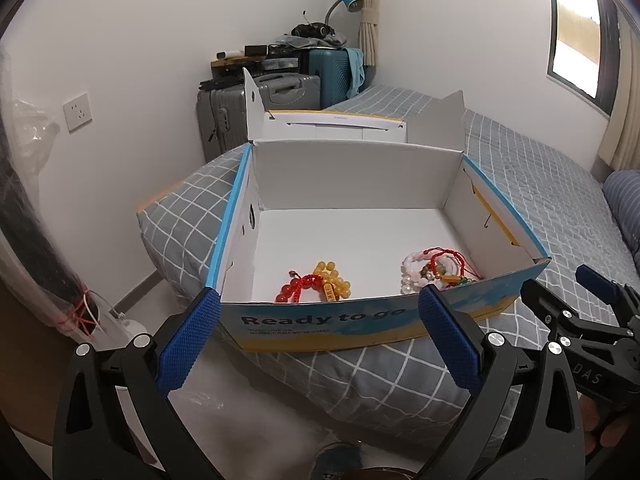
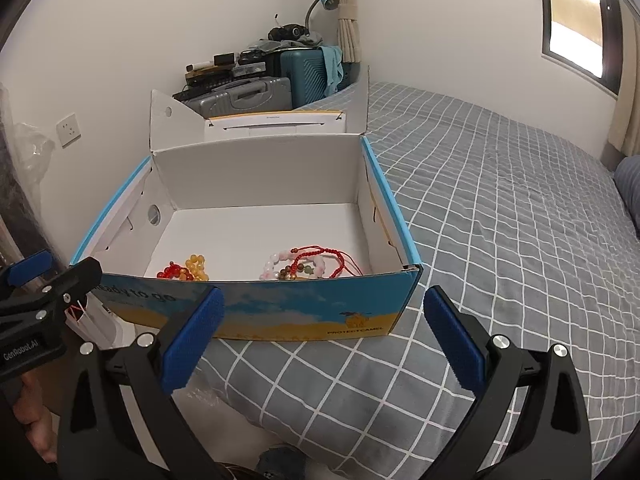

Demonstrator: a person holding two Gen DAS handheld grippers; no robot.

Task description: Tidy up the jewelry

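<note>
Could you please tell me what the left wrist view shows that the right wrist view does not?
Only the left wrist view shows the whole "Ready to go" lettering and the right gripper from outside. Only the right wrist view shows the camel logo and the left gripper from outside. Both show the open box on the bed, with the red and yellow beads lying apart from the pink and red bracelet pile, and both grippers open, holding nothing.
</note>
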